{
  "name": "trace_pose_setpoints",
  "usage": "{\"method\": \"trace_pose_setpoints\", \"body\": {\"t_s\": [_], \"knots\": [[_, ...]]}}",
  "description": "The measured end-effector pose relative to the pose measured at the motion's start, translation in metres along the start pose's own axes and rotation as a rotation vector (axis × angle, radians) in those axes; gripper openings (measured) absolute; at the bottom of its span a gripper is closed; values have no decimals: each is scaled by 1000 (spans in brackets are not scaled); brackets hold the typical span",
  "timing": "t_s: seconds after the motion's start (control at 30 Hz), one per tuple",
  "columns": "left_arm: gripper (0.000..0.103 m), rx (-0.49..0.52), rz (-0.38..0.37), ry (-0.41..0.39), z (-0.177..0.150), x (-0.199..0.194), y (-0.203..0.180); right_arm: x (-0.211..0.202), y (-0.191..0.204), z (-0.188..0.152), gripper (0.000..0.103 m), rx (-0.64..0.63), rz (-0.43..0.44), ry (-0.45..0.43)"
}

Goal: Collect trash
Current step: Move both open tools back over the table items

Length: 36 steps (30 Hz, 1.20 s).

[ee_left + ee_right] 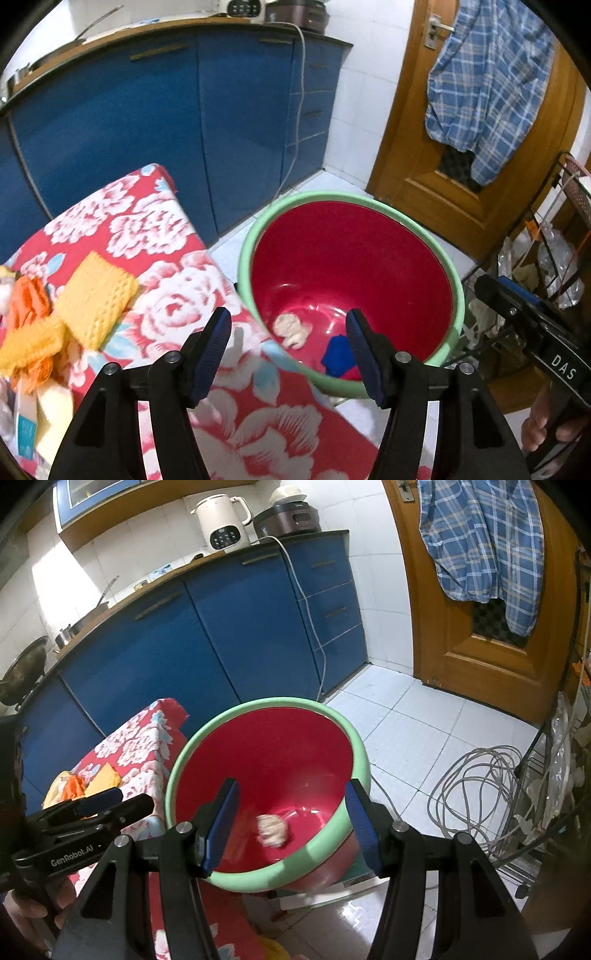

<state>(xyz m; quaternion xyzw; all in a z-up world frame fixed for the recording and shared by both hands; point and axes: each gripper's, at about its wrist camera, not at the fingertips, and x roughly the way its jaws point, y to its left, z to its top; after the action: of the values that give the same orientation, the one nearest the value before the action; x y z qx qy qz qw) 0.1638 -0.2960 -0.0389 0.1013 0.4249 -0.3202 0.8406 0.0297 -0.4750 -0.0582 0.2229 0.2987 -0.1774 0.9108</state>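
While trash lies both in the bin and on the table, the collecting looks partly done.
The red bin (351, 258) with a green rim fills the centre and holds a pale crumpled wad (291, 328) and a blue scrap (336, 354). Yellow foam sheets (94, 299) and orange scraps (27, 299) wait at left on the floral tablecloth (177, 280). Left gripper (290, 350) and right gripper (291, 823) both gape, empty, over the bin.

A home kitchen is shown. Blue cabinets (155, 646) are set under a dark counter (295, 535), on which an electric kettle (221, 520) and a rice cooker (288, 518) are kept. White tiles are laid on wall and floor (424, 723); a checked shirt (480, 542) is hung on the wooden door (461, 657).
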Motion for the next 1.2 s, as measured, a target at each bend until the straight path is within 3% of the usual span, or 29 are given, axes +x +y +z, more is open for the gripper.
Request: {"method": "trace_pose_setpoints", "body": {"t_s": [0.37,0.87,0.93,1.2], "knots": [[66,-103,65,-48,-25,-56,38,-30,32,-8,62,-37,69,-16],[66,-289,282,-107,-88,-141,114,-45,106,-36,62,-128,207,30],[66,-313,305,-109,-96,-149,124,-45,116,-40,67,-145,215,41],[66,-381,387,-106,-129,-169,160,-41,152,-60,68,-189,262,100]]}}
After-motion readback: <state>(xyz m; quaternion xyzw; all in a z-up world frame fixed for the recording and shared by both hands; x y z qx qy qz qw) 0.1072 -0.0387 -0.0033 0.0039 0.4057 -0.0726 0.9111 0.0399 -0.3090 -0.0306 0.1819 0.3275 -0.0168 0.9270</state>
